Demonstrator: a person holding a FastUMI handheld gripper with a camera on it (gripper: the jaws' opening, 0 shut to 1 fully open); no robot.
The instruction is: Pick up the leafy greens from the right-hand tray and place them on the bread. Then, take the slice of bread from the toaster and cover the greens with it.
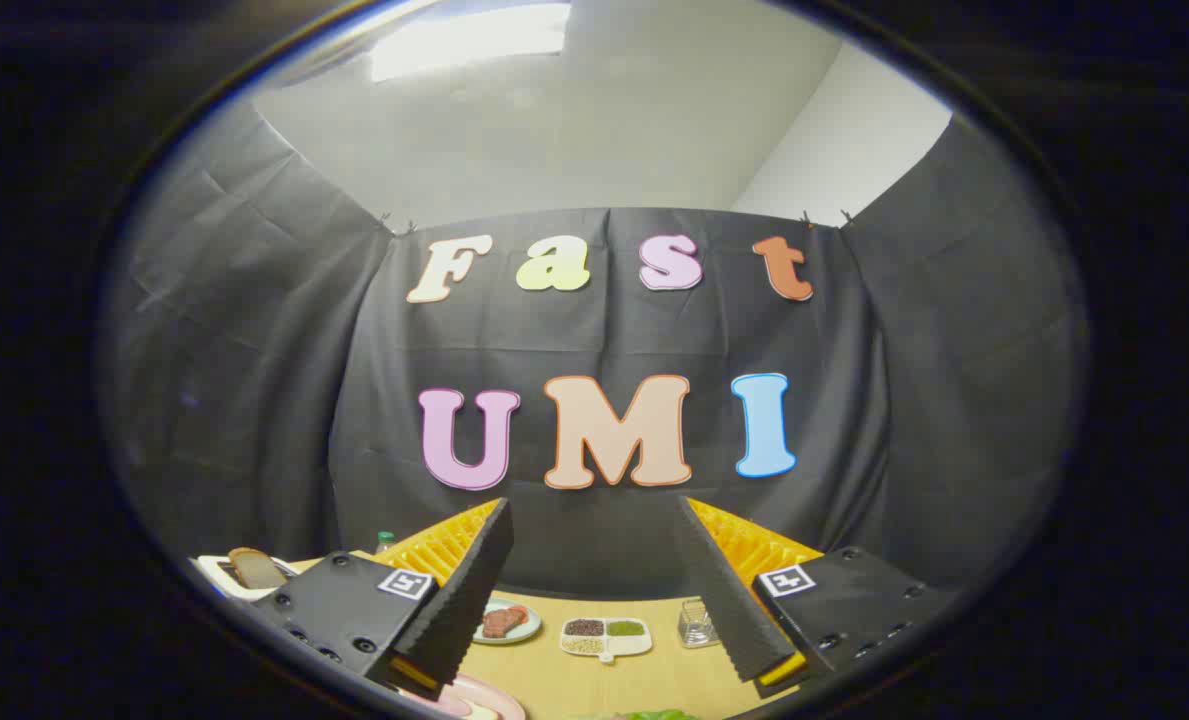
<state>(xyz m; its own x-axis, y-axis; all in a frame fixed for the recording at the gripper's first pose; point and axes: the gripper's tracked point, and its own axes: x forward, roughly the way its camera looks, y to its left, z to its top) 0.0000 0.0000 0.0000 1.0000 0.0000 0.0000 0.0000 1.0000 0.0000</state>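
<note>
- On the far left of the wooden table [654,675], a toaster [216,572] holds a bread slice [257,567] upright, ready to be taken.
- Beyond the fingers lie a plate with meat [507,622], a divided dish of grains [605,636] and a small glass jar [697,624].
- The gripper [594,560] has its fingers wide apart and grips nothing.
- Just below them, the leafy greens [659,714] peek in, probably the next target.

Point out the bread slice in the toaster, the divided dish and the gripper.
bread slice [256,567]: gripper view, middle of its crusted face.
divided dish [606,637]: gripper view, its centre divider.
gripper [594,560]: gripper view, midway between its open fingers.
</note>
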